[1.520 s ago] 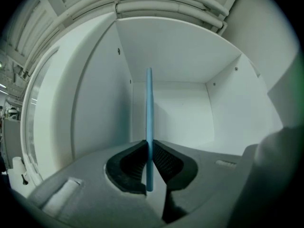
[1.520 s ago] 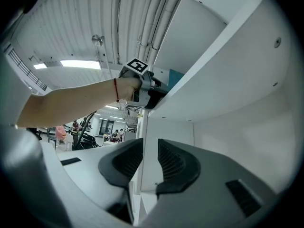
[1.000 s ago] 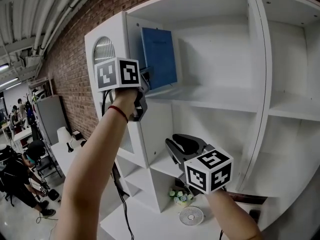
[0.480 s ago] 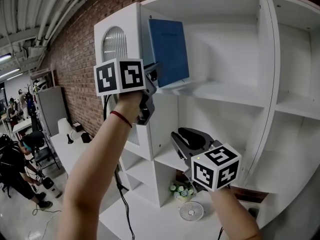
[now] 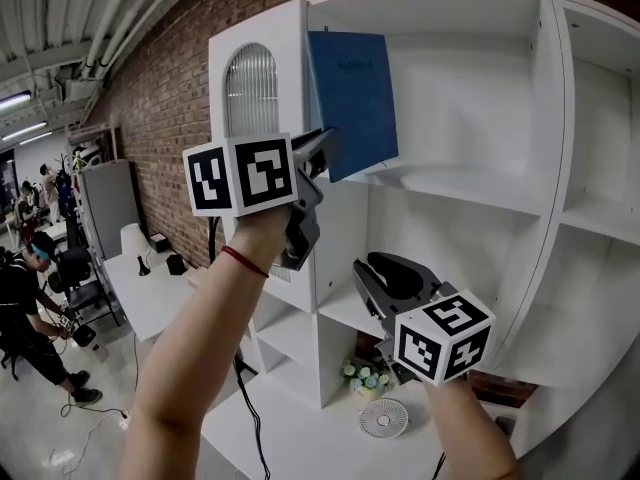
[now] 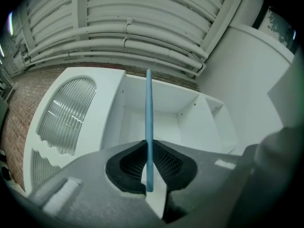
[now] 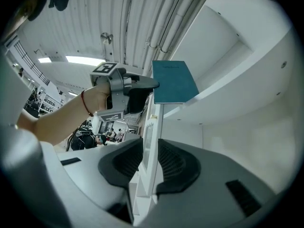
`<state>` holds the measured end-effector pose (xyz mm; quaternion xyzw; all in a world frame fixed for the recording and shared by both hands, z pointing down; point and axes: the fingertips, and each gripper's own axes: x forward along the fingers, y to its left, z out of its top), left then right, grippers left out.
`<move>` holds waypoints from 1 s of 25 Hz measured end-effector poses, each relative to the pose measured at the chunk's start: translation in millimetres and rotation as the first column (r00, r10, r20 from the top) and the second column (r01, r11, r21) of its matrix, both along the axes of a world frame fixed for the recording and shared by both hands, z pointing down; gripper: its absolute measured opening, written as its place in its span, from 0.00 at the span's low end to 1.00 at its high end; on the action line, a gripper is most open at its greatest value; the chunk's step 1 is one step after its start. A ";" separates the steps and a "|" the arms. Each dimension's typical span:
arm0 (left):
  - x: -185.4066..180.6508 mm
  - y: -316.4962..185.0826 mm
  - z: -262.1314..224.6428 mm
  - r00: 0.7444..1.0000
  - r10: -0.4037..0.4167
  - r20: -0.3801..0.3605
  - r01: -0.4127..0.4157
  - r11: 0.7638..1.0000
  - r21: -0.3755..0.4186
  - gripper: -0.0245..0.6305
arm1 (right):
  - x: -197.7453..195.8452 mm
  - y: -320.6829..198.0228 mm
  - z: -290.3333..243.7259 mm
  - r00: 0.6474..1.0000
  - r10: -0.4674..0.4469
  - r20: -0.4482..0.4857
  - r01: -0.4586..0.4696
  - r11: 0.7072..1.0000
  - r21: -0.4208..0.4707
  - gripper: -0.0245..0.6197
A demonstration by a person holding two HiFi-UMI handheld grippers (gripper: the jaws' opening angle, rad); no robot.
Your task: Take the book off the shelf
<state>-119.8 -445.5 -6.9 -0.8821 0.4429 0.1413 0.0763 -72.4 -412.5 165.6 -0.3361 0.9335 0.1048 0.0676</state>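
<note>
While upright, book (image 5: 355, 103) within left claw (image 6: 148, 172).

bright, even indoor light | fisheye edges, dark corners | sharp

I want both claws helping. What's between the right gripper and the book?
In the head view, just the white shelf board. The left gripper grips the book; the right gripper is open.
</note>
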 end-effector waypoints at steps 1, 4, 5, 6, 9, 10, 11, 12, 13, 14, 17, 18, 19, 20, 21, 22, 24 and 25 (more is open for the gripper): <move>-0.1 4.7 2.2 1.000 0.007 -0.002 -0.007 1.000 0.004 0.10 | 0.4 2.5 -0.8 1.000 0.002 0.003 -0.002 1.000 0.004 0.19; -1.6 15.8 6.9 1.000 0.022 -0.013 -0.022 1.000 0.016 0.10 | 4.0 6.5 -5.1 1.000 0.012 0.009 -0.012 1.000 0.016 0.19; -2.4 18.9 8.3 1.000 0.025 -0.017 -0.025 0.999 0.021 0.10 | 5.9 7.3 -6.6 1.000 0.015 0.011 -0.015 1.000 0.019 0.19; -3.2 23.0 10.5 0.999 0.030 -0.023 -0.029 0.999 0.026 0.10 | 7.7 9.1 -7.2 1.000 0.018 0.014 -0.018 1.000 0.022 0.19; -7.2 40.0 21.9 0.998 0.050 -0.042 -0.048 0.998 0.037 0.10 | 10.9 19.6 -4.7 0.999 0.026 0.023 -0.027 0.999 0.033 0.19; -8.6 45.0 25.9 0.997 0.057 -0.049 -0.055 0.998 0.039 0.10 | 11.4 22.8 -3.8 0.999 0.029 0.024 -0.030 0.999 0.038 0.19; -10.1 49.3 29.5 0.996 0.063 -0.056 -0.060 0.997 0.042 0.10 | 11.8 25.3 -3.1 0.999 0.031 0.024 -0.032 0.999 0.042 0.19; -11.7 53.1 32.6 0.996 0.066 -0.061 -0.063 0.997 0.045 0.10 | 12.1 27.3 -2.5 0.999 0.032 0.024 -0.034 0.998 0.046 0.19; -13.5 56.6 34.9 0.996 0.067 -0.064 -0.064 0.997 0.049 0.10 | 12.4 29.1 -1.9 0.999 0.034 0.024 -0.035 0.998 0.050 0.19; -15.5 60.0 36.6 0.996 0.067 -0.067 -0.063 0.997 0.054 0.10 | 12.7 30.8 -1.4 0.999 0.036 0.023 -0.037 0.998 0.053 0.19; -21.2 70.9 38.8 0.995 0.072 -0.076 -0.067 0.996 0.065 0.10 | 14.0 34.7 -0.2 0.999 0.039 0.026 -0.040 0.998 0.056 0.19; -22.9 74.8 39.5 0.994 0.074 -0.079 -0.069 0.995 0.068 0.10 | 14.3 35.6 0.3 0.999 0.038 0.029 -0.040 0.998 0.055 0.19; -24.7 78.8 40.7 0.994 0.076 -0.083 -0.071 0.995 0.070 0.10 | 14.2 36.6 1.1 0.999 0.037 0.032 -0.038 0.998 0.052 0.19; -26.9 82.5 42.6 0.993 0.078 -0.087 -0.072 0.995 0.071 0.10 | 13.8 37.7 2.2 0.999 0.034 0.034 -0.036 0.998 0.049 0.19; -29.5 86.1 45.4 0.992 0.079 -0.093 -0.073 0.995 0.072 0.10 | 13.0 39.1 3.5 0.999 0.031 0.035 -0.033 0.998 0.048 0.19; -32.3 89.5 48.7 0.992 0.081 -0.100 -0.074 0.995 0.072 0.10 | 12.1 40.6 4.8 0.999 0.028 0.037 -0.030 0.998 0.047 0.19; -38.2 96.1 56.4 0.989 0.087 -0.118 -0.079 0.994 0.071 0.10 | 10.3 43.7 7.1 0.999 0.022 0.041 -0.024 0.999 0.046 0.19; -40.8 99.2 60.6 0.988 0.092 -0.126 -0.083 0.994 0.070 0.10 | 9.6 45.0 8.2 0.999 0.020 0.043 -0.022 0.999 0.046 0.19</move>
